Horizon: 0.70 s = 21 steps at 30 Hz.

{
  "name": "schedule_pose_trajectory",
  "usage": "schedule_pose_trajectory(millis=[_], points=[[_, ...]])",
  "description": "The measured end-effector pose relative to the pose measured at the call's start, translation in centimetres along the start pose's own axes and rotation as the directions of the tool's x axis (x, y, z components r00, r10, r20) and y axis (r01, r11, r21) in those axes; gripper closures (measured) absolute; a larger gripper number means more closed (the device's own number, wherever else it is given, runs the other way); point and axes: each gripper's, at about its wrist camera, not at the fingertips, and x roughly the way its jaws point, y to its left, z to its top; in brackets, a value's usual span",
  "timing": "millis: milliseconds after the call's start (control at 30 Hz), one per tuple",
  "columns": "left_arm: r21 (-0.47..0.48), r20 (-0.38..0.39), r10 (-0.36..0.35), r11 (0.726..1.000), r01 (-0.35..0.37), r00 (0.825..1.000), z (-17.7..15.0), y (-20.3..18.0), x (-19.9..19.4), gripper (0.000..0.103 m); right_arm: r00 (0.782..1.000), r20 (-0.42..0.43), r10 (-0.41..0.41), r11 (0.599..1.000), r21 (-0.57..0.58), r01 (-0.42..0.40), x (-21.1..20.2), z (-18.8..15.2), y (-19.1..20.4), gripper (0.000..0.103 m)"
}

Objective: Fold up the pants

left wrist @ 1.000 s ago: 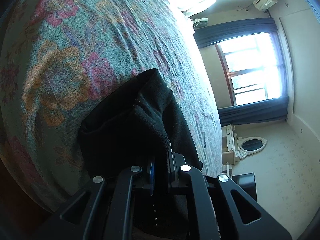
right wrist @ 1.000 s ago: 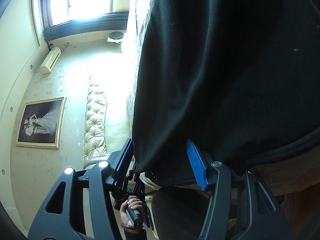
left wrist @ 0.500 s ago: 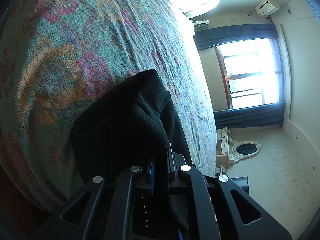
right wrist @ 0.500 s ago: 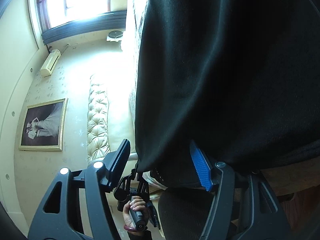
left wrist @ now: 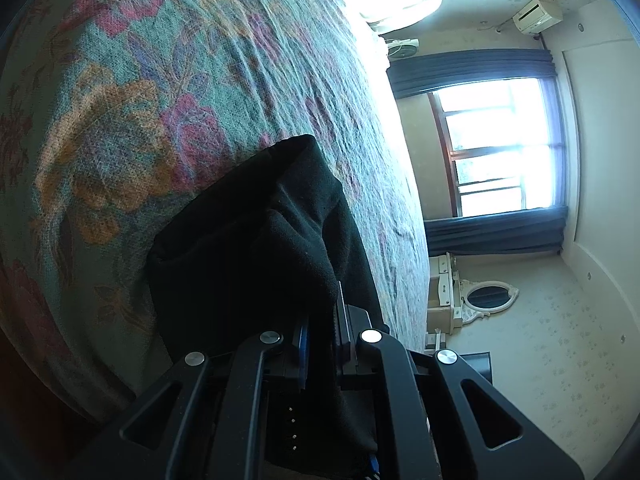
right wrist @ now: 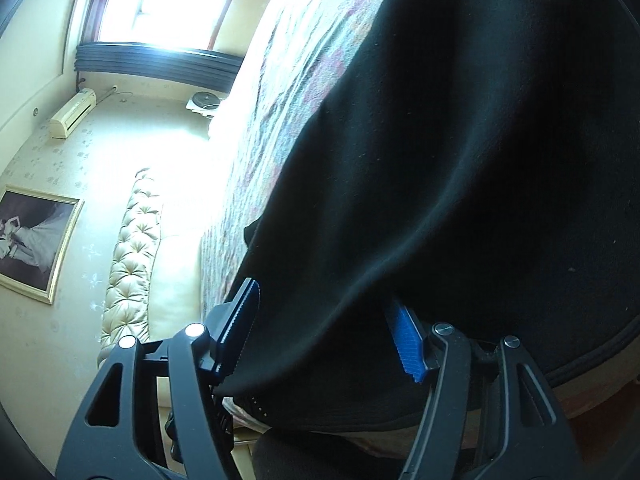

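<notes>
Pants: the black pants (left wrist: pixel 256 248) lie on the flowered bedspread (left wrist: pixel 160 80), near its edge; one bunched end rises toward the left wrist camera.
Left gripper: the left gripper (left wrist: pixel 320 340) is closed tight on a fold of the pants and points a little downward.
Right gripper: the right gripper (right wrist: pixel 328 328) has its blue pads (right wrist: pixel 406 340) set apart; the cloth hangs between them, and the pads do not press it.
Edges: in the right wrist view the hem of the pants (right wrist: pixel 400 304) hangs over the bed side.
Open room: much bare bedspread lies beyond the pants, toward the window (left wrist: pixel 504 152).
</notes>
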Motion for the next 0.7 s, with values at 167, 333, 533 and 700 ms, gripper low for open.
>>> schedule_pose_trajectory(millis=[167, 333, 533, 700], points=[[-0.008, -0.005, 0.005, 1.000, -0.005, 1.000, 0.0, 0.7, 0.3, 0.095, 1.000, -0.002, 0.028, 0.999, -0.025, -0.028, 0.3, 1.1, -0.7, 0.090], [-0.008, -0.016, 0.012, 1.000, -0.012, 1.000, 0.1, 1.2, 0.4, 0.095, 0.996, -0.030, 0.078, 0.996, -0.041, -0.079, -0.8, 1.2, -0.8, 0.096], [0.026, -0.008, 0.008, 1.000, -0.008, 1.000, 0.3, 0.5, -1.2, 0.095, 0.992, -0.066, 0.111, 0.984, -0.135, -0.119, -3.4, -0.1, 1.1, 0.097], [0.041, -0.012, 0.052, 0.998, -0.051, 0.999, 0.1, 1.4, -1.8, 0.095, 0.987, -0.143, 0.068, 0.990, -0.110, -0.084, -3.6, -1.7, -1.1, 0.097]])
